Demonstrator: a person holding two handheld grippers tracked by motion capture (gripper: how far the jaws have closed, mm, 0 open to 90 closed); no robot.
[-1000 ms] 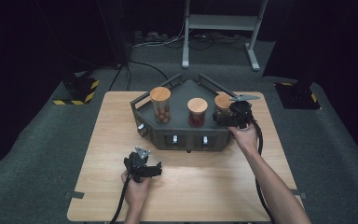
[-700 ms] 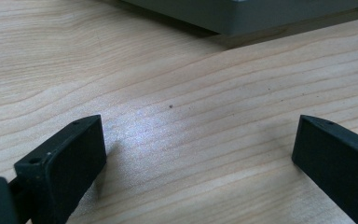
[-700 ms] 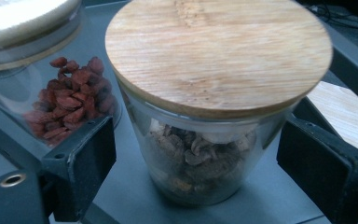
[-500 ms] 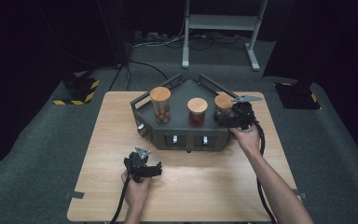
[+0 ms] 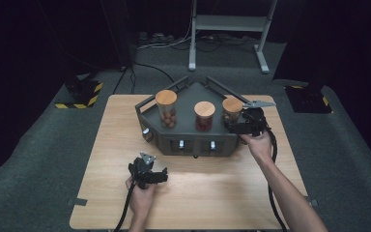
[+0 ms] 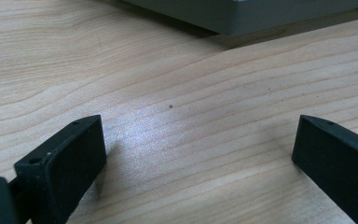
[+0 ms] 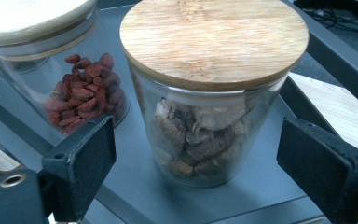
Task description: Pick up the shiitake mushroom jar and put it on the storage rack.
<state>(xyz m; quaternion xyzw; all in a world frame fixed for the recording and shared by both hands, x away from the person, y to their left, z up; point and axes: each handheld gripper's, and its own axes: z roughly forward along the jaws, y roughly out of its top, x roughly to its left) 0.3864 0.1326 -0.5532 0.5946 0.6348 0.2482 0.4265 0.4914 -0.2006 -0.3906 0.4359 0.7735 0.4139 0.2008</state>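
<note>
1. Right gripper (image 5: 234, 123) is at the right end of the grey tray (image 5: 193, 140), jaws spread wide, level with the right jar (image 5: 232, 108).
2. Right gripper view: that jar (image 7: 212, 88) stands between the two jaws with a clear gap on each side, not touched. Upright, wooden lid (image 7: 214, 39) on, pale brownish dried pieces inside.
3. The jar stands on the tray floor (image 7: 135, 158) near the tray's right rail (image 7: 326, 51).
4. Middle jar (image 5: 204, 115) holds red dried berries, wooden lid on; in the right gripper view it (image 7: 51, 70) stands to the left of the right jar, apart from it.
5. Left jar (image 5: 166, 107) is taller, holds round brown pieces, lid on, at the tray's left side.
6. Left gripper (image 5: 157, 176) lies low over the table (image 5: 222, 193), near-left of the tray, well apart from all jars.
7. Left gripper view: jaws spread wide, bare wood (image 6: 191, 130) between them, nothing gripped. Tray edge (image 6: 261, 18) is at the far side of that view.
8. Each gripper is in a hand; the right forearm (image 5: 285, 188) comes in from the near right.
</note>
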